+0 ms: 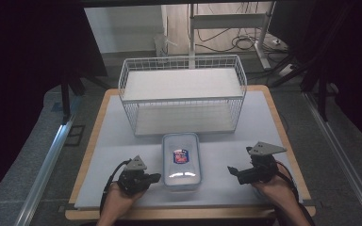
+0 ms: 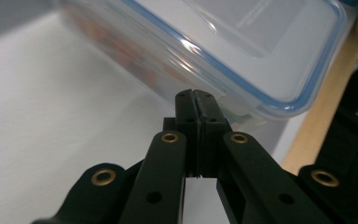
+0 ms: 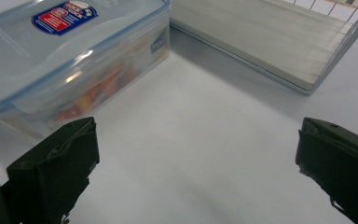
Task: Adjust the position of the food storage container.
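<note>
— While the left gripper [image 1: 156,177] has its jaws pressed flat together, what sits ahead of them?

— A clear plastic container [image 1: 181,160] with a blue-rimmed lid. In the left gripper view the closed tips [image 2: 197,105] point at its near lower side wall, right up against it or just short of touching; I can't tell which. Nothing is between the jaws.

— And the other tool?

— The right gripper [image 1: 231,170] has its jaws spread wide. In its own view the container [image 3: 70,60] lies ahead and off to the left-hand jaw's side, apart from it, with bare white table surface [image 3: 205,140] between the two jaws. It holds nothing.

— So where is the container relative to both?

— Between them, resting flat on the table, lid on, its red-and-blue label [image 1: 181,157] facing up. The left tool is just beside it; the right one stands farther off.

— What lies beyond the tips?

— A white wire basket [image 1: 183,94] on its side, just past the container's far end, its open face towards the tools. Nothing lies inside it.

— How far along would you judge the work?

— Early. The container isn't gripped or lifted, and the basket holds nothing. If the aim is to get the container into the basket, the whole move is left: one or both tools must make firm contact, then push or carry it forward.
</note>
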`<action>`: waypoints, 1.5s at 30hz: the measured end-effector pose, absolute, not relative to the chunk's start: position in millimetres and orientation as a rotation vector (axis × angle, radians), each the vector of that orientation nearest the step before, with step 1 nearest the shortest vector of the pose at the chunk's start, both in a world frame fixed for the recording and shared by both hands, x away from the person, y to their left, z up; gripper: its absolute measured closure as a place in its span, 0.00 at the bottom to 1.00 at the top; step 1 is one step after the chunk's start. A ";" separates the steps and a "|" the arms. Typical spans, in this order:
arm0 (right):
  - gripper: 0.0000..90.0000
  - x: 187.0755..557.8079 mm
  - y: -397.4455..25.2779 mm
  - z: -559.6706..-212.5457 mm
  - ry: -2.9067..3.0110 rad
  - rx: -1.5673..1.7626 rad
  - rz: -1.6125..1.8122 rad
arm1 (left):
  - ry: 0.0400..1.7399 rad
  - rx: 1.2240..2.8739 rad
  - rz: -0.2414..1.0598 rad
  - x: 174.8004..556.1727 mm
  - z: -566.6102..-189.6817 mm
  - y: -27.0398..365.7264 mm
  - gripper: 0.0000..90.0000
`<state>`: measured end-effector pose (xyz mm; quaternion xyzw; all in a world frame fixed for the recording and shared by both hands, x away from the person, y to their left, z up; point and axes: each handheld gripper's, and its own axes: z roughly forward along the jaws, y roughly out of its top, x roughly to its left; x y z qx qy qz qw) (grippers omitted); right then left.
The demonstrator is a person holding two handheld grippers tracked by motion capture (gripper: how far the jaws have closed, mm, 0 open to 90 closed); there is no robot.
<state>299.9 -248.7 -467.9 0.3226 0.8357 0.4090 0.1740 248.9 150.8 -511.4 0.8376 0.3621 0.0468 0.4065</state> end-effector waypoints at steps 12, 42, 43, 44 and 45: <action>0.11 294.7 -243.1 -463.2 2.395 0.921 1.177 | 0.734 2.187 0.056 256.2 -513.1 82.4 1.00; 0.99 263.6 -214.6 -482.0 2.738 0.895 0.960 | 0.985 2.067 0.222 358.2 -522.7 129.4 1.00; 0.99 265.1 -214.8 -482.2 2.735 0.906 0.961 | 0.985 2.067 0.222 358.2 -522.7 129.4 1.00; 0.99 266.5 -214.9 -482.7 2.737 0.914 0.950 | 0.980 2.068 0.216 356.0 -522.8 129.0 1.00; 0.99 266.5 -214.9 -482.7 2.737 0.914 0.950 | 0.977 2.073 0.212 353.9 -522.7 128.8 1.00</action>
